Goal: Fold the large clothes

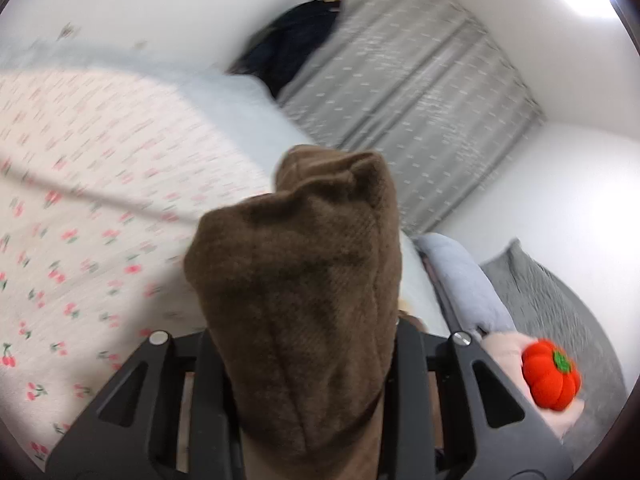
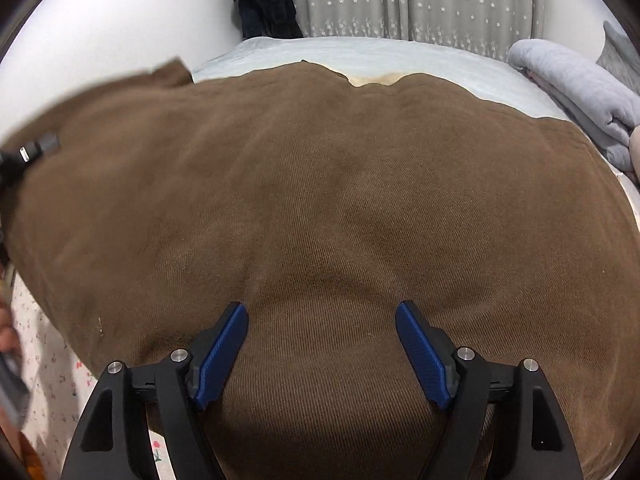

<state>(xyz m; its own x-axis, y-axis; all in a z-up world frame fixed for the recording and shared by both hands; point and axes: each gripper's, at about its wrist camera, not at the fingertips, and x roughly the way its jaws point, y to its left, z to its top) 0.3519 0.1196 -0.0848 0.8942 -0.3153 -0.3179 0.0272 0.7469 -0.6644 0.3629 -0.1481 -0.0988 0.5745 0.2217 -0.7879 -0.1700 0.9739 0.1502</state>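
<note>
A large brown garment (image 2: pixel 320 160) lies spread across the bed, with a cream lining showing at its far edge. My right gripper (image 2: pixel 322 320) hovers open just above its near part, and nothing sits between the blue pads (image 2: pixel 224 352). In the left wrist view a bunched fold of the same brown garment (image 1: pixel 296 280) stands up between the jaws of my left gripper (image 1: pixel 304 360) and hides its fingers. The left gripper is shut on this fold and holds it above the bed. At the left edge of the right wrist view that side of the garment is raised.
A white floral sheet (image 1: pixel 80 200) covers the bed, with pale blue bedding (image 2: pixel 360 52) behind. A folded grey-blue blanket (image 2: pixel 580 88) lies at the right. A red pumpkin toy (image 1: pixel 552 376), a grey star curtain (image 2: pixel 400 0) and dark hanging clothes (image 2: pixel 264 0) stand around.
</note>
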